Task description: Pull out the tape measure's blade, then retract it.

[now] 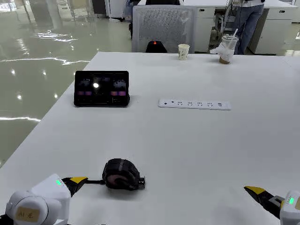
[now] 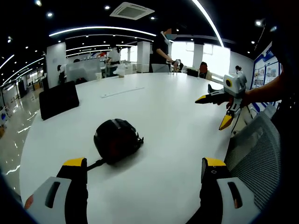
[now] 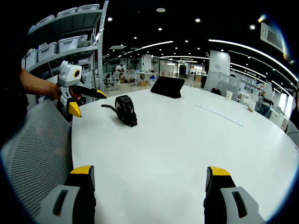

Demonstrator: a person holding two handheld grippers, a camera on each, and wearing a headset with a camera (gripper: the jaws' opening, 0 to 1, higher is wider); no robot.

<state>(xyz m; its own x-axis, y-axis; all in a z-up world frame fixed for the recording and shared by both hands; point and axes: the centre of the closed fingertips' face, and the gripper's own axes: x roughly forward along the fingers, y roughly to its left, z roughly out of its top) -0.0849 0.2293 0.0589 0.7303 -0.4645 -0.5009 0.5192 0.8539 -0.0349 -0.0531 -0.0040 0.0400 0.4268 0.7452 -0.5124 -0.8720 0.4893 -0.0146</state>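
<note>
**A:** Start at the left. How does that gripper stand?

**B:** The left gripper sits low over the near edge of the white table, about 7 o'clock in the head view. Its jaws are spread wide, with nothing between them.

**A:** And the tape measure?

**B:** The tape measure is black and lies on the table at 3 o'clock of that gripper, just beside it. Its blade is inside the case. Its strap runs out toward 9 o'clock and ends by one yellow fingertip. I cannot tell whether they touch.

**A:** The other side?

**B:** The right gripper is at 5 o'clock in the head view, well apart from the tape measure. Its jaws also stand wide apart and hold nothing.

**A:** Anything further back?

**B:** A dark tablet stands propped at 11 o'clock of the tape measure. A white power strip lies flat at 1 o'clock of it. At the far edge stand a paper cup and, at its 3 o'clock, a plastic cup with a straw. A mesh chair stands behind that edge.
</note>
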